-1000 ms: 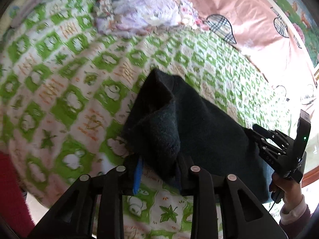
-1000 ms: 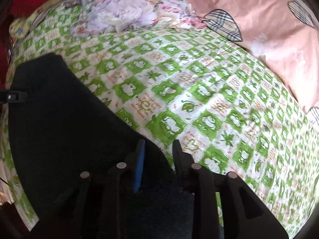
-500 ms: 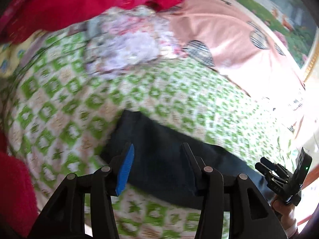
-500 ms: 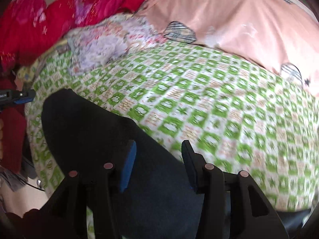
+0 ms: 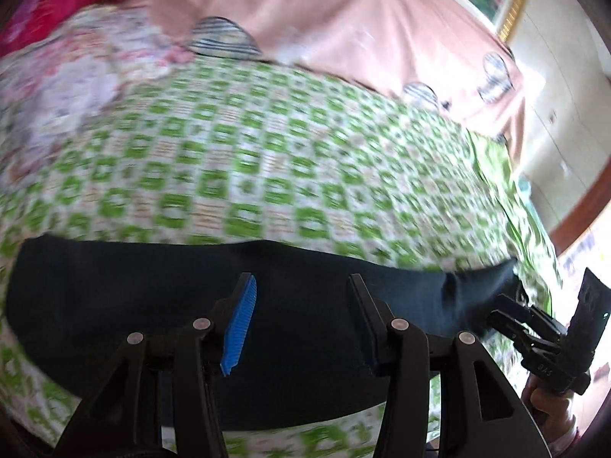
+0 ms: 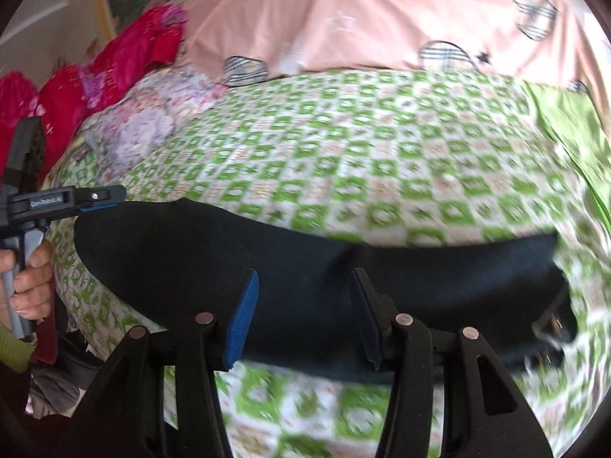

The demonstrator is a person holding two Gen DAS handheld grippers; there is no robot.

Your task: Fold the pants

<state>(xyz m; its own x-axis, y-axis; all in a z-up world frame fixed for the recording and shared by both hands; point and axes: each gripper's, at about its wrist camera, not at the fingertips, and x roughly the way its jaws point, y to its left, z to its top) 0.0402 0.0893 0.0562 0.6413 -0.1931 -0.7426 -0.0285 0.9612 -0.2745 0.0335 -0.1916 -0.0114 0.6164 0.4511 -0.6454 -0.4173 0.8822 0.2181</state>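
Dark navy fabric pants [image 5: 160, 297], laid as a long flat band across the near part of the green-and-white checked bedsheet [image 5: 244, 160], seen again from the right wrist [image 6: 305, 267]; left gripper [image 5: 301, 320], black with a blue ribbed pad on one finger, pointing down over the middle of the band, its jaws parted and nothing pressed between them, the cloth lying below the gap; no recent jaw motion to report for it beyond the release already made; right gripper [image 6: 305, 313], of the same build, likewise angled down above the band, its jaws having just been opening, with no cloth pinched between the pads; from the left wrist the right gripper [image 5: 511, 313] shows at the right end of the pants, held from below by a hand [image 5: 546, 404] in a pink cuff; whether its tips touch the cloth there cannot be told; from the right wrist the left gripper [image 6: 95, 200] lies level at the left end of the band, its handle clasped by the left hand [image 6: 26, 278]; pale pink quilt with checked round patches [image 6: 362, 19] bunched along the far side of the bed; floral lilac-and-white cloth [image 6: 133, 126] and bright red fabric [image 6: 114, 57] heaped at the far left; cream wall with a reddish-brown skirting [image 5: 565, 152] at far right; both views are smeared by motion
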